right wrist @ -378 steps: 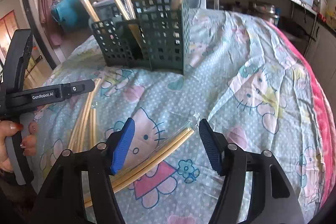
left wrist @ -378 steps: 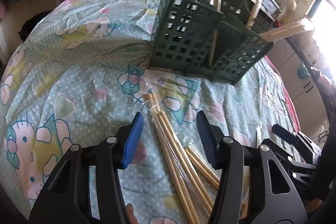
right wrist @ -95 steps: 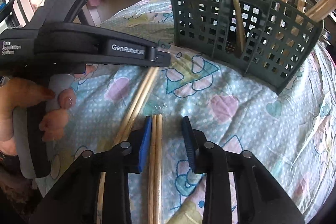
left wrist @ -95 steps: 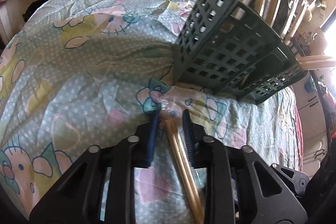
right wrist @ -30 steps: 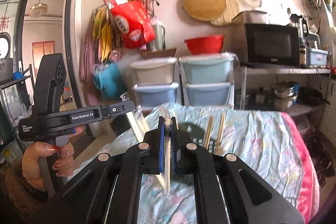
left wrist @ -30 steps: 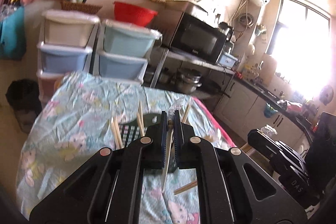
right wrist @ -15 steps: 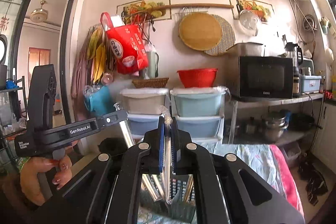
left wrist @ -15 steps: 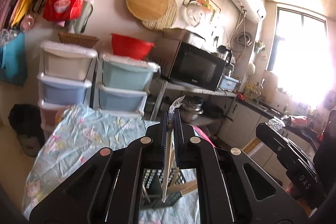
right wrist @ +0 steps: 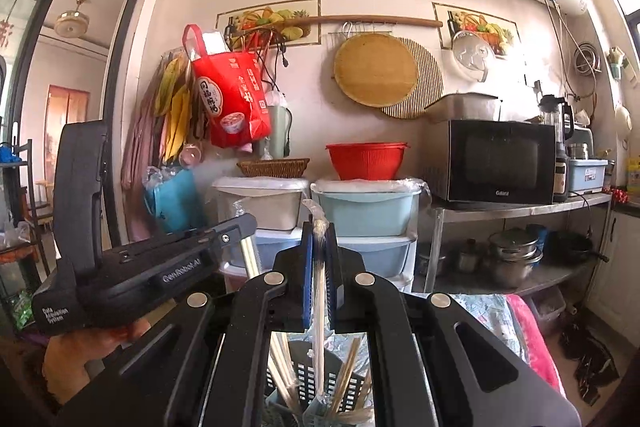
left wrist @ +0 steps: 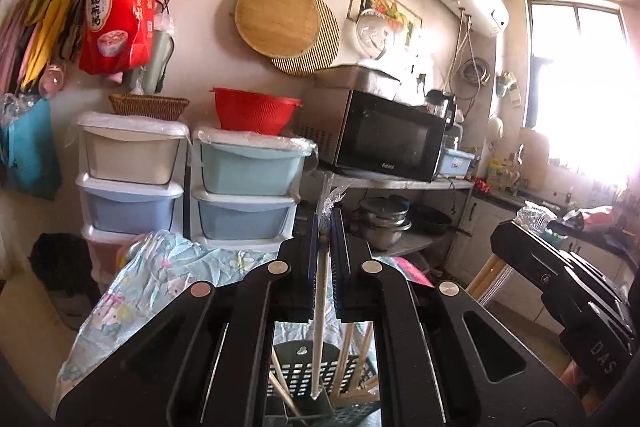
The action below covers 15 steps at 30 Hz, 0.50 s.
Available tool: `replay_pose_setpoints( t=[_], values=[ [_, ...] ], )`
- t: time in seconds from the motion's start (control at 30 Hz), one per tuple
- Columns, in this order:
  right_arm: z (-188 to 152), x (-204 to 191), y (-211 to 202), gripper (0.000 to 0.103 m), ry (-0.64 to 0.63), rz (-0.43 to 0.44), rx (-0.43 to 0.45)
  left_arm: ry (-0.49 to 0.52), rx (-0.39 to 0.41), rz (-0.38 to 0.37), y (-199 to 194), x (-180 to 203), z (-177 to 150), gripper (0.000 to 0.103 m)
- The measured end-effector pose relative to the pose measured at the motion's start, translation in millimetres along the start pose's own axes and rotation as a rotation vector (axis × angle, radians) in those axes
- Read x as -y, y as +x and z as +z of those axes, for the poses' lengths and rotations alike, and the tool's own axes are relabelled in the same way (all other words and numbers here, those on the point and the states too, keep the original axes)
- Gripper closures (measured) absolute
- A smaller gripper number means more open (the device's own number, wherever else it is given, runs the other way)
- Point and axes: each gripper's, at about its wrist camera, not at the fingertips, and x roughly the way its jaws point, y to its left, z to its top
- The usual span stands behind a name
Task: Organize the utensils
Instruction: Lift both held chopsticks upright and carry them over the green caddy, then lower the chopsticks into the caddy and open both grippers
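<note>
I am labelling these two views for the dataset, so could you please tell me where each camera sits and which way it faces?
Left wrist: on the left gripper, facing level toward the kitchen wall; its fingers clamp wrapped chopsticks hanging over the green basket; the right gripper shows at the right.
Right wrist: on the right gripper, facing the same wall, shut on its own wrapped chopsticks; the left gripper and a hand show at the left.
Shared: the microwave, red colander and basket.

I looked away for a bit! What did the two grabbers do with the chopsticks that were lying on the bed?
Each took hold of a wrapped pair and lifted it. The left gripper now holds its chopsticks upright above the green basket; the right gripper does likewise with its chopsticks. The basket kept its place, earlier chopsticks still standing inside.
</note>
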Motion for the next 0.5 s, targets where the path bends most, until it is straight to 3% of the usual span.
replay_pose_setpoints(
  t=[0.5],
  values=[
    [-54.2, 11.7, 40.9, 0.097, 0.032, -0.027, -0.065, -0.043, -0.119, 0.001, 48.0, -19.3, -52.1, 0.100]
  ],
)
